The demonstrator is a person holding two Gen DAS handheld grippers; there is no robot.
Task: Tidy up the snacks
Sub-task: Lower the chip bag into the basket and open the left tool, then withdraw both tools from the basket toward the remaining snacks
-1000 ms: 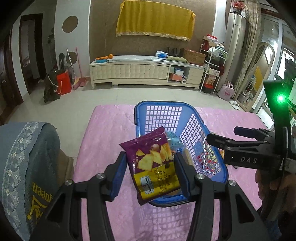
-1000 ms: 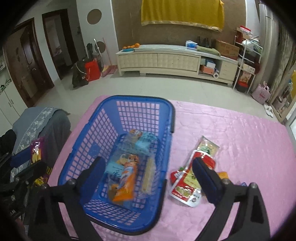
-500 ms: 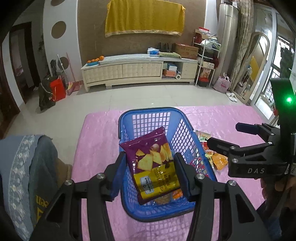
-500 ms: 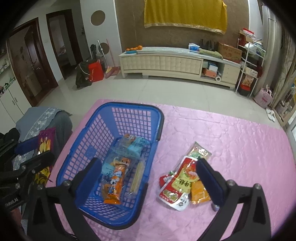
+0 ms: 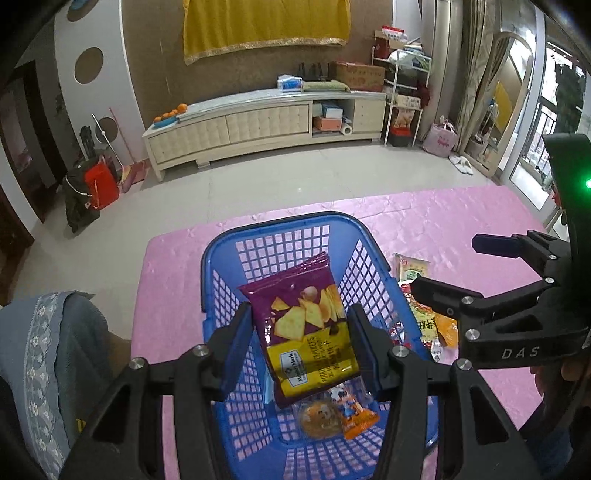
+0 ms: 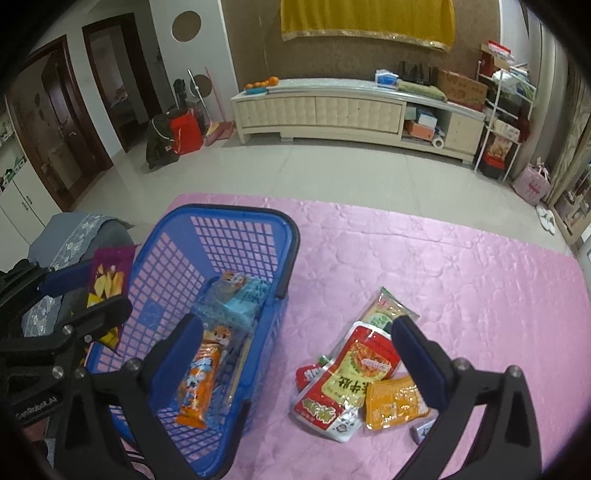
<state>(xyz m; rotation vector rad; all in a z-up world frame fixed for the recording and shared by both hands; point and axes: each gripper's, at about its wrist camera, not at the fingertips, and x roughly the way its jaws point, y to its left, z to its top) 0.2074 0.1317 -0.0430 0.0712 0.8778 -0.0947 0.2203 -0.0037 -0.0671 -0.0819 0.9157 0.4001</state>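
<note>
The left gripper (image 5: pixel 300 341) is clamped on a purple-and-yellow chip bag (image 5: pixel 306 325), held above the blue plastic basket (image 5: pixel 229 243). The right gripper (image 6: pixel 295 365) is spread wide with nothing between its pads, above a red-and-yellow pouch (image 6: pixel 347 380) and an orange packet (image 6: pixel 395 402) on the pink tablecloth (image 6: pixel 443 273). An orange snack pack (image 6: pixel 197 380) lies inside the basket.

A long cream cabinet (image 6: pixel 354 110) stands against the wall beneath a hanging yellow cloth (image 6: pixel 365 18).
</note>
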